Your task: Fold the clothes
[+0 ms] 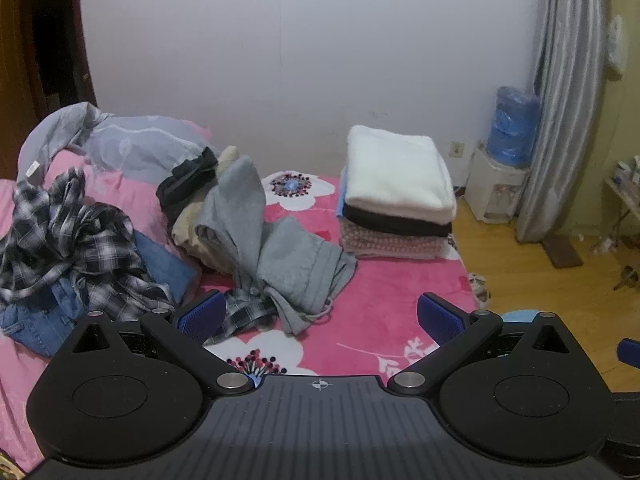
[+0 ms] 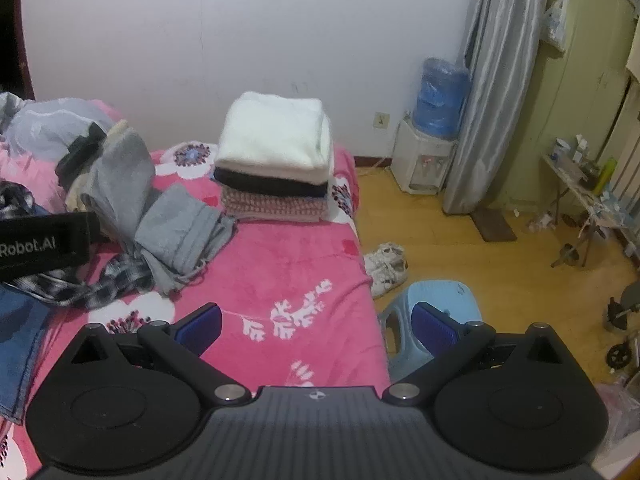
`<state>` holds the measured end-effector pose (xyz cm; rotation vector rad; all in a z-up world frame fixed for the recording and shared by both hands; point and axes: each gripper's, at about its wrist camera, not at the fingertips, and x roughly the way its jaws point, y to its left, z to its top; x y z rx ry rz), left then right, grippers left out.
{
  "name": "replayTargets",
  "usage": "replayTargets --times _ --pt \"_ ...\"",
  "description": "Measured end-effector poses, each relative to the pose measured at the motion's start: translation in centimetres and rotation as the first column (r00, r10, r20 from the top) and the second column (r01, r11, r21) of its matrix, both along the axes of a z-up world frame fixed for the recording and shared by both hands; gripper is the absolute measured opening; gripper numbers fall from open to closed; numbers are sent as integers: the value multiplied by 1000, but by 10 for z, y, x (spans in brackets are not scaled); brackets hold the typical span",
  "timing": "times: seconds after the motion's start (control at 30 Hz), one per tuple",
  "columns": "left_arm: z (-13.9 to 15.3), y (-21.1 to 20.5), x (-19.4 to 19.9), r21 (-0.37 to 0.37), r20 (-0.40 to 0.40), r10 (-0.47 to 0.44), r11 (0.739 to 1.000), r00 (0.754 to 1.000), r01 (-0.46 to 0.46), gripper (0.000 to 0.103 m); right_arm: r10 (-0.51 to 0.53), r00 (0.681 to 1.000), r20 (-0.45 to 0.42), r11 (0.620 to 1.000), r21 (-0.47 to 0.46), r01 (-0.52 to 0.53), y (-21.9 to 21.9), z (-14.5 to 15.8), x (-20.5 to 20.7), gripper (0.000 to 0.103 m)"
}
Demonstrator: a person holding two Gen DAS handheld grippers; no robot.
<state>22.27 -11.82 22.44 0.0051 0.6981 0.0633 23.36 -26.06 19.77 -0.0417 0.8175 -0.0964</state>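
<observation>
Pink floral bedding (image 1: 384, 284) covers the bed; on it a grey garment (image 1: 280, 256) lies crumpled beside a plaid shirt (image 1: 68, 240) and jeans (image 1: 36, 320). A folded stack (image 1: 396, 196) sits near the white wall (image 1: 304, 48). Both the left tool (image 1: 320, 316) and right tool (image 2: 316, 324) hover with fingers apart, empty. Beyond the bed are a wooden floor (image 2: 472, 256), blue stool (image 2: 432, 300), water dispenser (image 2: 424, 152) and curtain (image 2: 492, 84).

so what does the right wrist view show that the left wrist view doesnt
Only the right wrist view shows the white shoes on the floor and the full blue stool. Only the left wrist view shows the whole plaid shirt and the doorway. Both show the folded stack, the grey garment, the water dispenser and open tongs.
</observation>
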Motion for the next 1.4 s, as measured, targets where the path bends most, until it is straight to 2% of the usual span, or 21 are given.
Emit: replayTargets --times 0.43,1.0,1.4 --pt "-2 -9 -3 -25 -26 -28 999 999 28 103 -25 999 -20 999 25 26 -12 -6 -9 103" --pt "2 2 -11 -59 -12 -12 998 1000 11 103 -20 1000 1 1000 3 20 -2 1 -21 103" --pt "-3 -3 -17 -53 -25 -29 998 999 28 103 -44 999 7 999 -16 44 -5 3 -25 103"
